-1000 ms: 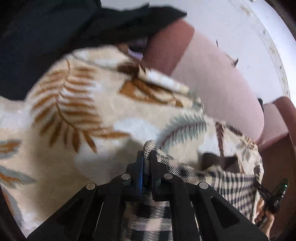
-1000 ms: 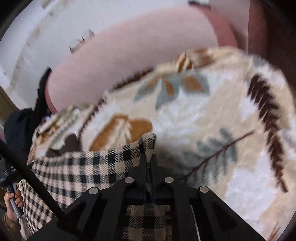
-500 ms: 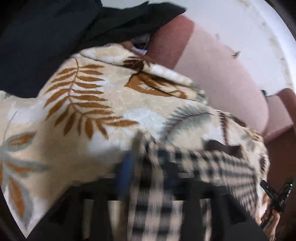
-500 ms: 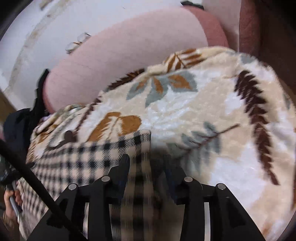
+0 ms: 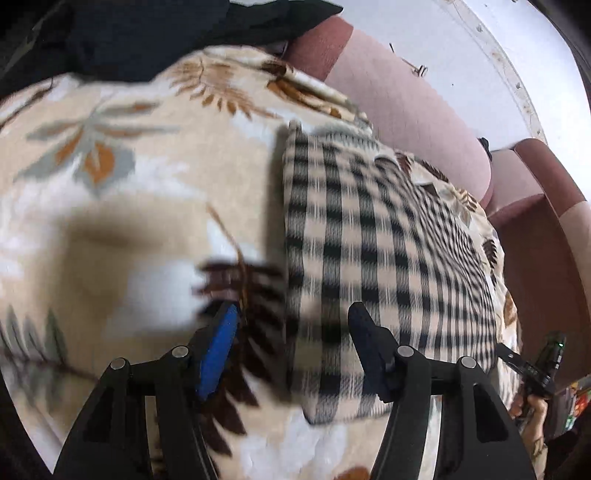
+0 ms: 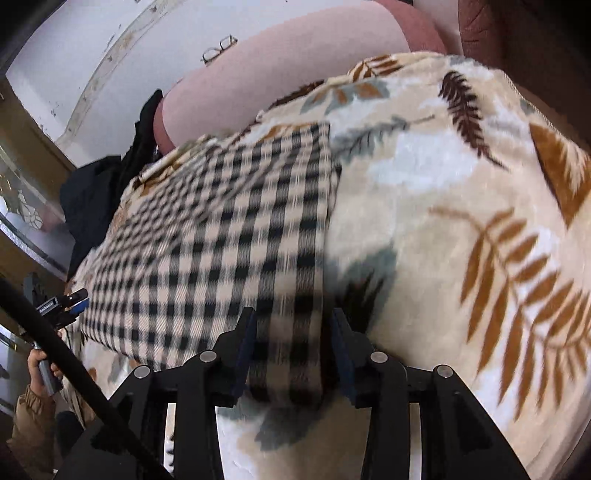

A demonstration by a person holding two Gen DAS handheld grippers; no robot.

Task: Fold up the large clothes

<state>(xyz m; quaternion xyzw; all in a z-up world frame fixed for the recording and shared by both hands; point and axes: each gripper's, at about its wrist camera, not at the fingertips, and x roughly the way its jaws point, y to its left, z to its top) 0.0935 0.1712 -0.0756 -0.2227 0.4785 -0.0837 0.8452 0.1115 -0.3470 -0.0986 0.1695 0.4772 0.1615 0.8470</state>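
I see the pink sofa [image 5: 413, 110] filling the back of both views, its rounded backrest [image 6: 295, 62] pale against the white wall [image 5: 461, 44]. Over its seat lies the leaf-patterned blanket [image 5: 122, 206], cream plush with brown, orange and grey fronds, and it covers nearly all of the cushion in both views [image 6: 461, 206]. A heap of dark clothes [image 5: 147, 33] sits at the far left end of the sofa in my left view and touches the blanket's edge.

The checked garment [image 5: 369, 240], beige with black squares, lies flat on the blanket as a folded rectangle; my right view shows it [image 6: 221, 240] with one straight edge running away from me toward the backrest. It is blurred in both pictures.

My left tool [image 5: 291, 325] stands wide, having just been opening, with the garment's near left edge under the gap but no pad pressing on it; the blue pad [image 5: 218, 350] sits over bare blanket. My right tool [image 6: 291, 328] is partly open, its jaws likewise just parted, and the garment's right border lies loose between them, free of the pads.

A pair of glasses [image 6: 219, 48] rests on top of the backrest. At the left edge of my right view a hand [image 6: 42, 363] grips the handle of the other tool.
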